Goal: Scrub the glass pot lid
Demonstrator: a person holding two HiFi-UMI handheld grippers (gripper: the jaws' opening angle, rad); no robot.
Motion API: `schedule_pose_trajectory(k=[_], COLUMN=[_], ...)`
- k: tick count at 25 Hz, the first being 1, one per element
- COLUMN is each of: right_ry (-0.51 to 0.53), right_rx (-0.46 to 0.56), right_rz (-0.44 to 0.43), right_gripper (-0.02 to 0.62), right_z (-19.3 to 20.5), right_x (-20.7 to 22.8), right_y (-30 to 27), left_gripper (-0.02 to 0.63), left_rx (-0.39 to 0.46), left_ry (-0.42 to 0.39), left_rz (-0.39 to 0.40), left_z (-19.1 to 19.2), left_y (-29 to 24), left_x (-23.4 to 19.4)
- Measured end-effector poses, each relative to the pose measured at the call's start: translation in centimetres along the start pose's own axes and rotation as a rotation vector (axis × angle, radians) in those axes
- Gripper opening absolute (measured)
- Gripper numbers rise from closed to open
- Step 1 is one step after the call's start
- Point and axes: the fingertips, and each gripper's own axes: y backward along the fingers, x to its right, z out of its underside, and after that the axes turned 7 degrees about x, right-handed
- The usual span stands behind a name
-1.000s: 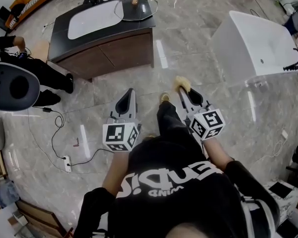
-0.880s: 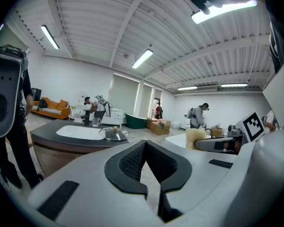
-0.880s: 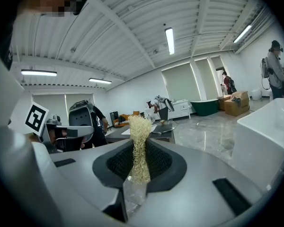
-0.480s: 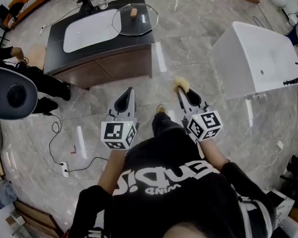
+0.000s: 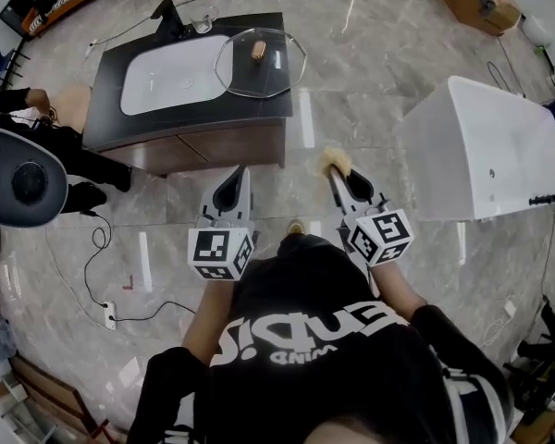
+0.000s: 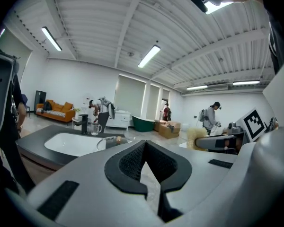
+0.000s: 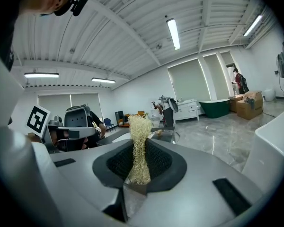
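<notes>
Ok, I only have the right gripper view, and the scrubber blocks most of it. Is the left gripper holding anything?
Observer: No. The left gripper is shut with nothing in it.
Operator: Where exactly does the lid sit?
Observer: The glass lid lies flat at the right end of the counter, knob up, overlapping the sink's right edge.
Operator: Anything on the floor?
Observer: A power strip with its cord lies on the floor off to your left.
</notes>
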Motion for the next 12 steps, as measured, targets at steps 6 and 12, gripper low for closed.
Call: schedule_pose_trajectory(k=[6,12], right_ry=[0.003,-0.009], right_rx=[-0.012,-0.024], right_rz=[-0.052,-0.073], right_gripper=[0.048,0.048], right_z=[-0.5,-0.7], right_x=[2.4,3.5], right_y=[-3.1,-5.5], left_gripper=[0.014,0.014], left_rx=[0.008,0.0], left_ry=[-0.001,-0.005], left_rz=[-0.057,-0.082], left_z=[-0.2,-0.7], left_y=[-3.2,-5.0], left_x=[-1.1,-2.4])
